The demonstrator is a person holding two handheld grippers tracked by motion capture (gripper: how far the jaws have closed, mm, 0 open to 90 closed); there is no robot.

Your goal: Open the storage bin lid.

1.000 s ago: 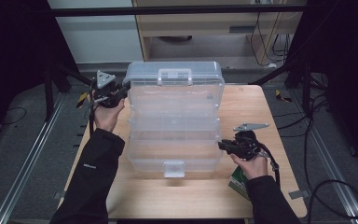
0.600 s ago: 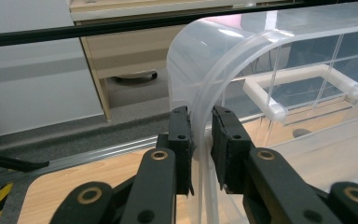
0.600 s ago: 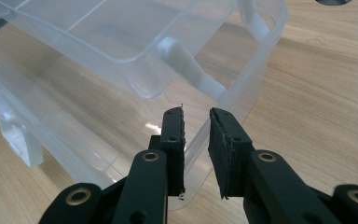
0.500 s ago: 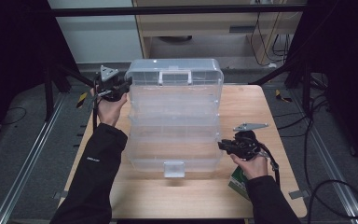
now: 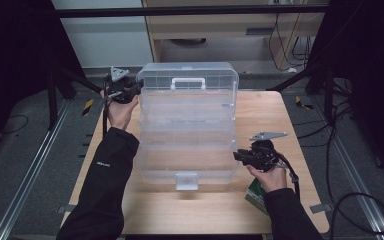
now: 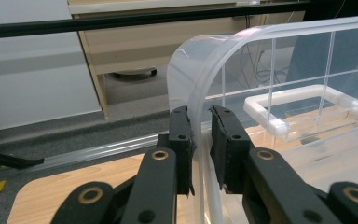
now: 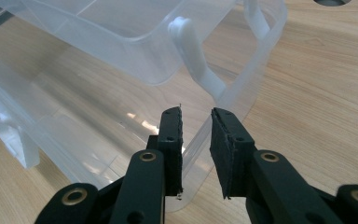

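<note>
On wooden desk (image 5: 280, 115), centre: clear plastic organizer box (image 5: 187, 130), tiers fanned open, white handle (image 5: 188, 82) at 12 o'clock, front latch (image 5: 186, 181) at 6 o'clock. Left claw (image 6: 200, 140) at box's 10 o'clock corner, jaws narrowed, clamping curved lid rim. Right claw (image 7: 196, 144) at box's 4 o'clock corner, jaws narrowed astride lower tray wall; whether pads press it, cannot tell.

overhead view, two close claw views, shared clear box (image 5: 187, 125)
</note>
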